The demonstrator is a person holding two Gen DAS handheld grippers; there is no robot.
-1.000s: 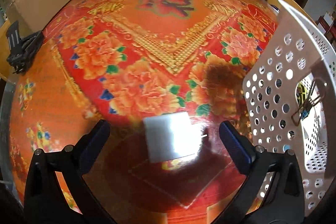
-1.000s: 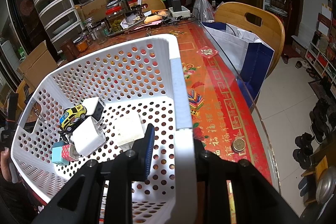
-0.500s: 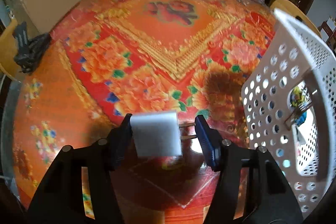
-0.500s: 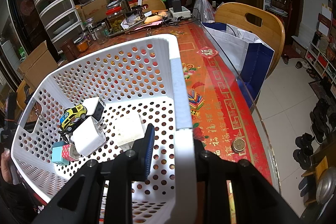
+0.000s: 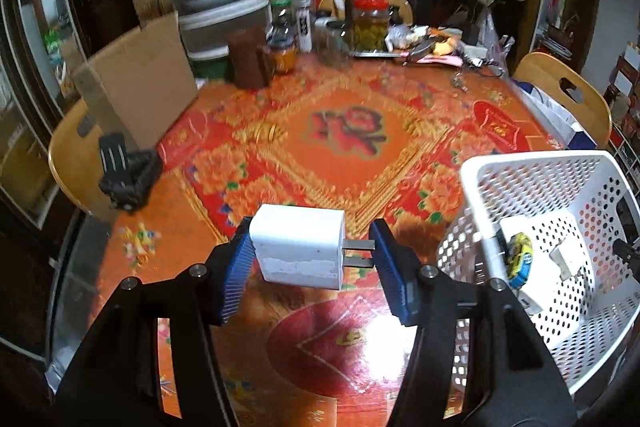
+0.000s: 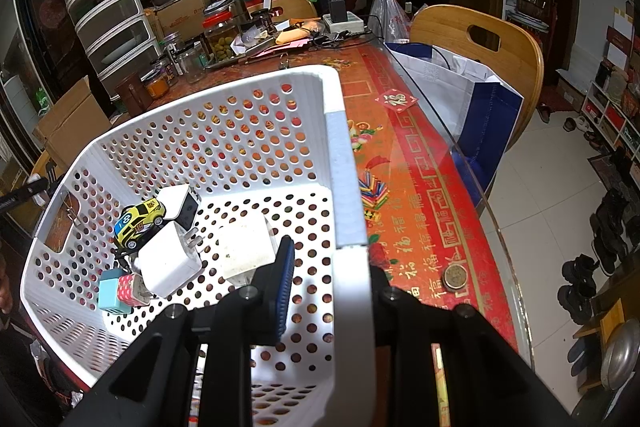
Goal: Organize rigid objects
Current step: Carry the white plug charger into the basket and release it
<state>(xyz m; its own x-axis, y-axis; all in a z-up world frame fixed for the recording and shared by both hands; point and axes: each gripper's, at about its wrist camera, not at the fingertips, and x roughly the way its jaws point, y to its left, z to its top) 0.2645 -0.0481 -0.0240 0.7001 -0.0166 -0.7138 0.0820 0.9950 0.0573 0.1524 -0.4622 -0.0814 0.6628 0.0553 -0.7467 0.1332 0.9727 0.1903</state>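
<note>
Now the left tool clamps the white charger, prongs sideways, with the basket just to its right, where the right tool grips the basket's rim.

Far jars and table pattern blurred by motion. Basket wall hiding right tongs' outer finger. Basket's near end cut off below.

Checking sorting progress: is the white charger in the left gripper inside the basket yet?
Out. The white charger is clamped over the tablecloth, beside the basket.
</note>
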